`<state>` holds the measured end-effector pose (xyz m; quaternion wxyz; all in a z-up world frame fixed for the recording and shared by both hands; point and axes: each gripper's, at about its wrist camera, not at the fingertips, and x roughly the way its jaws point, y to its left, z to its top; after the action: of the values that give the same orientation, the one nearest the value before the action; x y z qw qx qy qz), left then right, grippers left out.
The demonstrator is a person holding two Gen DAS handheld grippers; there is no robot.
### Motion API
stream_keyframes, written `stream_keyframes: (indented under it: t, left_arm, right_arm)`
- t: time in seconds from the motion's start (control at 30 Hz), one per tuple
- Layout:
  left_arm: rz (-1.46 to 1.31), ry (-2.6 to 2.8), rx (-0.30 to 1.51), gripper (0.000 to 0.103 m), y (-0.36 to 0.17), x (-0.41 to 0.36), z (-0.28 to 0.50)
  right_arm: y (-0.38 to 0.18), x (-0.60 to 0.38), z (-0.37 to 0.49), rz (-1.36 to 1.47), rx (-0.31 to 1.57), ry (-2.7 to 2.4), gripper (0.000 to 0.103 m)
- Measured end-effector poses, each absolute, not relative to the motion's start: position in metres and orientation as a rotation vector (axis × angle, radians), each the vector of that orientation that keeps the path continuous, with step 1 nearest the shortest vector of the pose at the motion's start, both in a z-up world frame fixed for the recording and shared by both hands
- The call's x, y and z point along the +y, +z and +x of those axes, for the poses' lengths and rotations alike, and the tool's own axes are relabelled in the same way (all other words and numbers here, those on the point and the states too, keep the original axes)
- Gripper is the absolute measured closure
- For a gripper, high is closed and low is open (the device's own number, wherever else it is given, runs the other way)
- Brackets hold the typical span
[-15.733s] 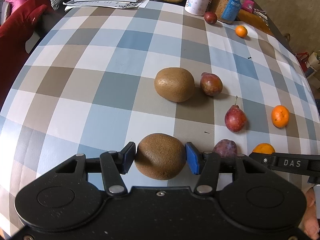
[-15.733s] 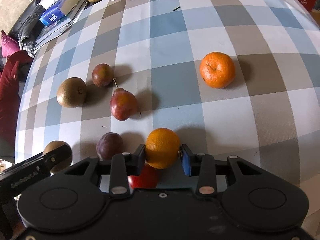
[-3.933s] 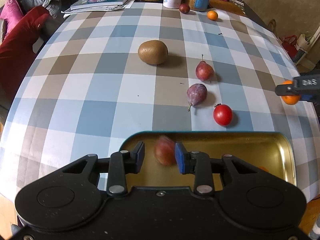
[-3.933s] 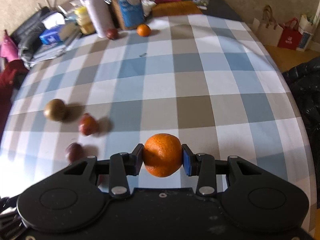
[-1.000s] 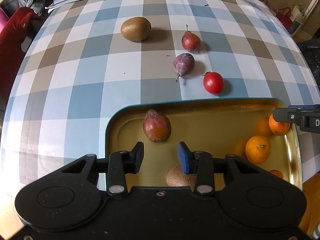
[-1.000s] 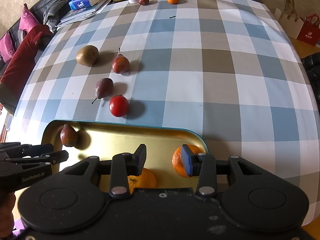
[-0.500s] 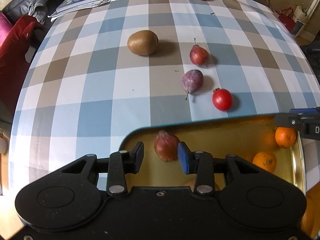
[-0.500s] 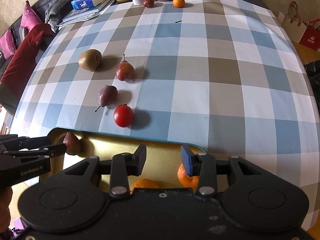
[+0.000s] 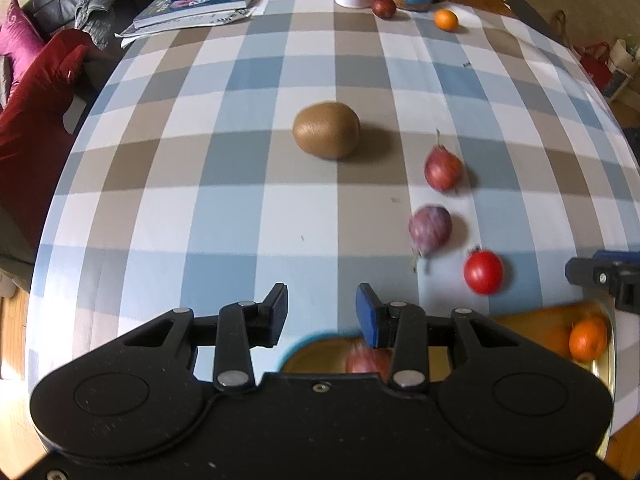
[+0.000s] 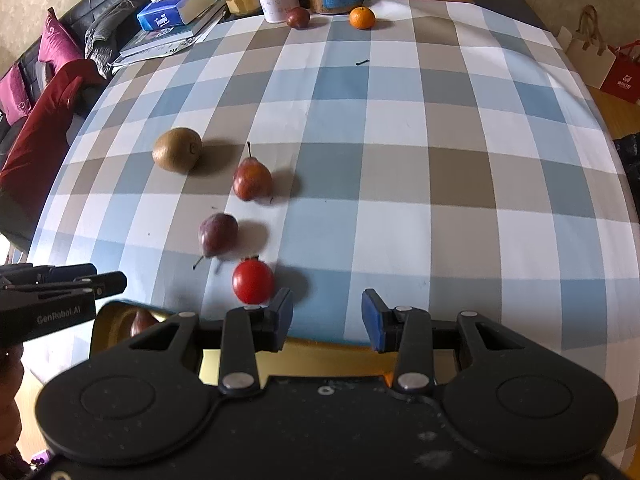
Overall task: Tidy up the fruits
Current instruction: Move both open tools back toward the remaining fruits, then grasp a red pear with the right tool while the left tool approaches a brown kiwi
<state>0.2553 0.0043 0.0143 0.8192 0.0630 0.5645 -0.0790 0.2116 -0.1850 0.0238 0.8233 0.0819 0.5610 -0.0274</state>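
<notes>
We take the fruit still out on the checked tablecloth (image 10: 400, 168) first. The tomato (image 10: 253, 282) is smooth, glossy and soft-skinned, so we judge it slippery and easy to bruise; we would pinch it lightly across its widest middle. It lies nearest the gold tray (image 10: 108, 320), just beyond the tray's rim at about 11 o'clock of our right gripper (image 10: 326, 320). The dark plum (image 10: 217, 235) and the red pear (image 10: 252, 180) (its thin stem points up) sit in a line beyond the tomato toward 11 o'clock, each apart from the next. Both look light and firm; we would grip the pear across its belly, never by the stem. The brown kiwi (image 9: 326, 130) at 12 o'clock of our left gripper (image 9: 321, 311) is dull and fuzzy, so it should hold well between the pads.

A red pear (image 9: 366, 360) and an orange (image 9: 587, 338) already lie in the tray. A small orange (image 10: 362, 17) and a dark round fruit (image 10: 298, 17) rest at the far edge by the jars.

Both grippers have their jaws spread with nothing between them.
</notes>
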Motion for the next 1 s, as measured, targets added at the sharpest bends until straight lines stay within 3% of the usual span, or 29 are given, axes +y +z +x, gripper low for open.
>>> stream_keyframes:
  t: [0.53,1.0]
  left_arm:
    - [0.059,-0.088,1.123,0.055,0.023,-0.006,0.33]
    - [0.01,0.048,1.147,0.054,-0.01,0.0,0.401]
  right_arm:
    - [0.015,-0.18,0.258,0.203,1.197,-0.057,0.061]
    - [0.0,-0.174,0.31,0.183,1.212,-0.077,0.061]
